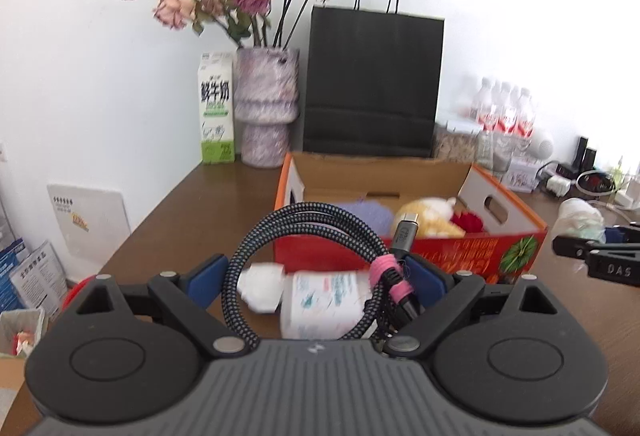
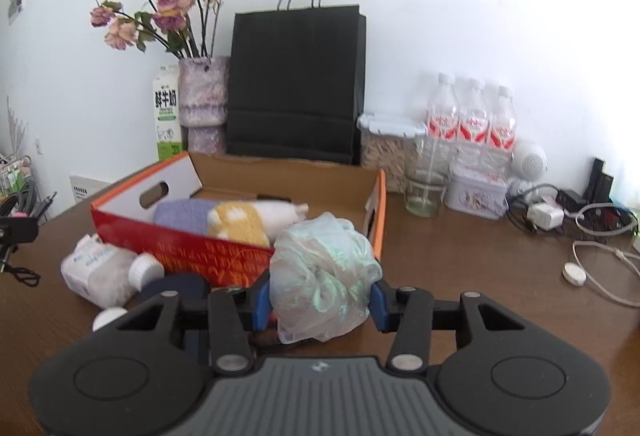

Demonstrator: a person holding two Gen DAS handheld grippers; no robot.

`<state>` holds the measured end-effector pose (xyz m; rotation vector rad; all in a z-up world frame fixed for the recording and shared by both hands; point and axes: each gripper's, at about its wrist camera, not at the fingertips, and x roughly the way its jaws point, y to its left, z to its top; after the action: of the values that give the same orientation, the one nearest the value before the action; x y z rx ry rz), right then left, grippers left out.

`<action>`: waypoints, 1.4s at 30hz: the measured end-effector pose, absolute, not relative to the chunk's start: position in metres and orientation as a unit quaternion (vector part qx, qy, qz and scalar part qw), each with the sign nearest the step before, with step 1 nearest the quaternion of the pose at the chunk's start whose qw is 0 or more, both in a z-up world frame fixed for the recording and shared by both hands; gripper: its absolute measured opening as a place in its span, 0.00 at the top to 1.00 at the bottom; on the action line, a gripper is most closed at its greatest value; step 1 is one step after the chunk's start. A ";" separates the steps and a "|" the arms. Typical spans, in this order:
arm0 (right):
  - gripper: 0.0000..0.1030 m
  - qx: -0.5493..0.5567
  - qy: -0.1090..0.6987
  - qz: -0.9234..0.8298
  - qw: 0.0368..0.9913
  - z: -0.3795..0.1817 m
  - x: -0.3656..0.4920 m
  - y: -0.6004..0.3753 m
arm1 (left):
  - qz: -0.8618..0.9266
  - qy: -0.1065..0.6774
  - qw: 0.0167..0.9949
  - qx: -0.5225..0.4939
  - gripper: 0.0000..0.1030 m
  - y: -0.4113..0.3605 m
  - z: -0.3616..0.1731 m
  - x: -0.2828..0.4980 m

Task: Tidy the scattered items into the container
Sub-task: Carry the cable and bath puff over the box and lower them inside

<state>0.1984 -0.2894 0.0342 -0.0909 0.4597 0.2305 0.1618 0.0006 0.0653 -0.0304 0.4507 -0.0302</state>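
Note:
My left gripper [image 1: 318, 278] is shut on a coiled braided black cable [image 1: 304, 232] with pink ties, held above the table just before the red cardboard box [image 1: 448, 252]. The box holds a purple cloth [image 1: 370, 214], a yellow plush [image 1: 430, 218] and something red. A white pill bottle [image 1: 320, 302] lies on the table under the cable. My right gripper [image 2: 318, 300] is shut on a crumpled translucent plastic bag [image 2: 324, 276], near the front right corner of the box [image 2: 224, 256]. The bottle [image 2: 100, 274] lies left of it.
A black paper bag [image 2: 296, 84], a vase of dried roses [image 2: 202, 104] and a milk carton [image 2: 166, 116] stand behind the box. Water bottles [image 2: 472, 124], a glass [image 2: 424, 194], a tin and chargers with cables [image 2: 600, 264] sit right. A white cap [image 2: 109, 317] lies front left.

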 end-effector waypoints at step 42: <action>0.34 -0.051 0.265 0.142 0.952 -0.001 0.362 -0.233 | -0.042 0.274 0.960 -0.025 0.07 -0.042 0.017 0.358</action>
<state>0.3623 -0.2335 -0.0010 -0.1033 0.5381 0.2884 0.3585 -0.0422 0.0169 -0.0514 0.5559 -0.0843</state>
